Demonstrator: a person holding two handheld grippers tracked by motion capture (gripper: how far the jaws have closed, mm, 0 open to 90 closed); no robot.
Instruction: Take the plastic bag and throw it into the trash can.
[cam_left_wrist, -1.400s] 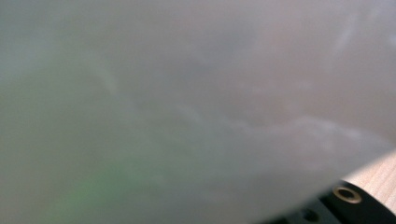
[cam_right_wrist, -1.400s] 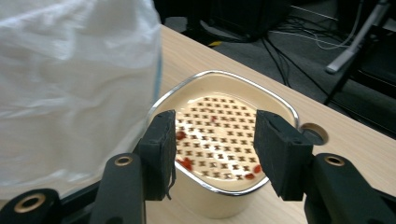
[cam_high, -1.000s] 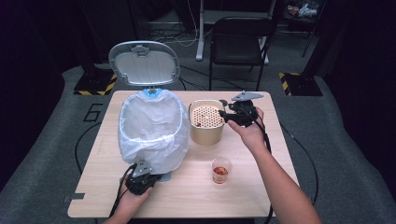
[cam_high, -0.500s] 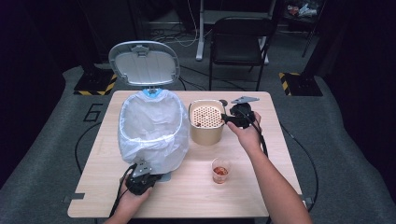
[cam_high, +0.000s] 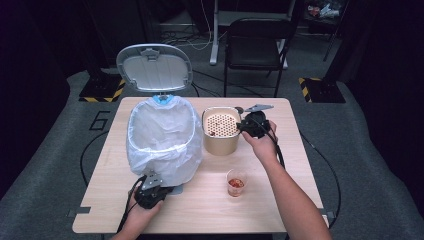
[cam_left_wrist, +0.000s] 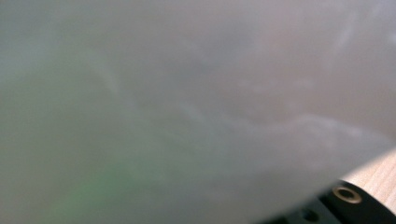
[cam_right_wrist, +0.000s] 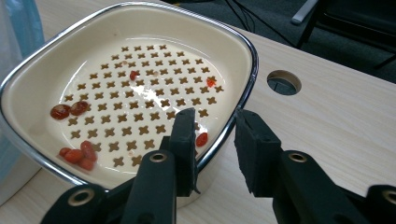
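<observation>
The right gripper (cam_right_wrist: 215, 135) straddles the chrome-edged rim of the cream perforated strainer basket (cam_right_wrist: 135, 88), one jaw inside and one outside, and those jaws have just been closing with the rim between them; a gap is visible on the outer side, so the pads are not yet pressing. The basket sits on its beige pot (cam_high: 220, 142) mid-tabletop (cam_high: 280, 200), just beside the white-bagged trash bin (cam_high: 162, 135) with its grey lid (cam_high: 155, 67) flipped up. A few red berries (cam_right_wrist: 77, 151) lie on the basket's floor. The left gripper (cam_high: 150, 192) is at the bin's near side, jaws together, apparently on the translucent bag. This looks like the grasp before emptying the basket: next, finish the clamp, lift straight, carry it over the bag and tip. A small clear cup (cam_high: 236, 181) stands near the front edge.
</observation>
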